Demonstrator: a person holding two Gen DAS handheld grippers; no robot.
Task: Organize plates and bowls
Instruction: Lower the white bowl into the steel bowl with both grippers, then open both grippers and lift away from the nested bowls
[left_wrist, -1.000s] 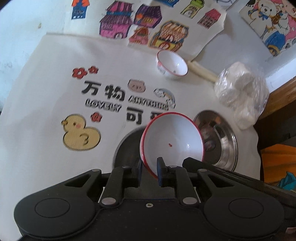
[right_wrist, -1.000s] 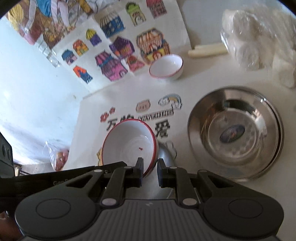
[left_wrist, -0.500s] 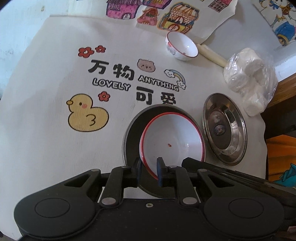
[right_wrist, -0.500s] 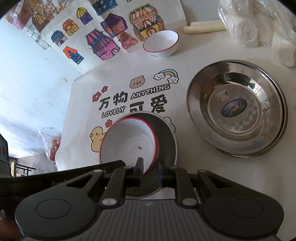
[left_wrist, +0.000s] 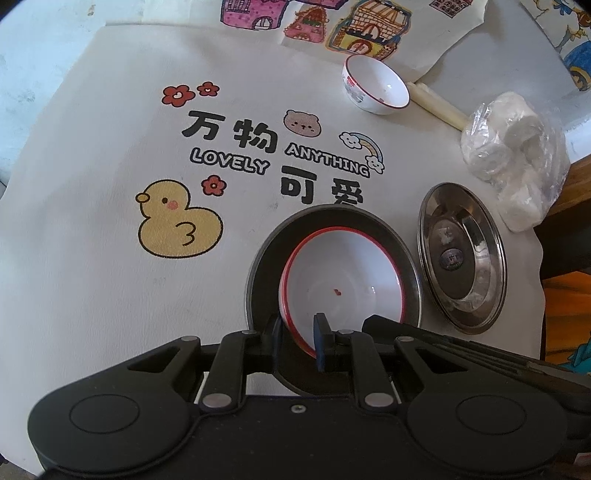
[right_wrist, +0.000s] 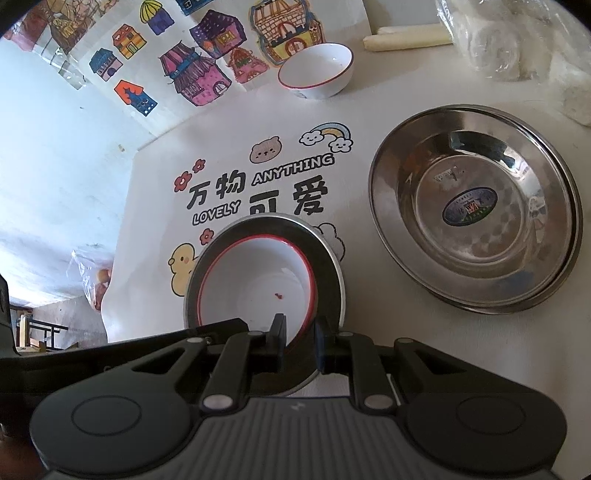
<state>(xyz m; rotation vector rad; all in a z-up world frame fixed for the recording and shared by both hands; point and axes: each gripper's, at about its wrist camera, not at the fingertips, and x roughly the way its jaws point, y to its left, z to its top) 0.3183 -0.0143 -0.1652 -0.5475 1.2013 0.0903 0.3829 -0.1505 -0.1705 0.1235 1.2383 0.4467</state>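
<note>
A white bowl with a red rim (left_wrist: 340, 280) (right_wrist: 258, 284) lies nearly level inside a shallow steel plate (left_wrist: 264, 258) (right_wrist: 332, 266) on the printed cloth. I cannot tell whether it rests on the plate. My left gripper (left_wrist: 297, 339) is shut on the bowl's near-left rim. My right gripper (right_wrist: 301, 336) is shut on its near-right rim. Each gripper's black body shows at the edge of the other's view. A smaller red-rimmed bowl (left_wrist: 376, 86) (right_wrist: 316, 72) stands at the back. A stack of steel plates (left_wrist: 461, 258) (right_wrist: 472, 229) lies to the right.
A plastic bag of white lumps (left_wrist: 517, 155) and a cream stick (left_wrist: 436, 107) lie at the back right. Coloured house drawings (right_wrist: 207, 70) cover the far side. The table edge drops off just right of the steel stack. The duck print (left_wrist: 177, 221) marks open cloth on the left.
The held bowl has gone from tilted above the steel plate to nearly level inside it. Both grippers sank with it and now look more steeply down.
</note>
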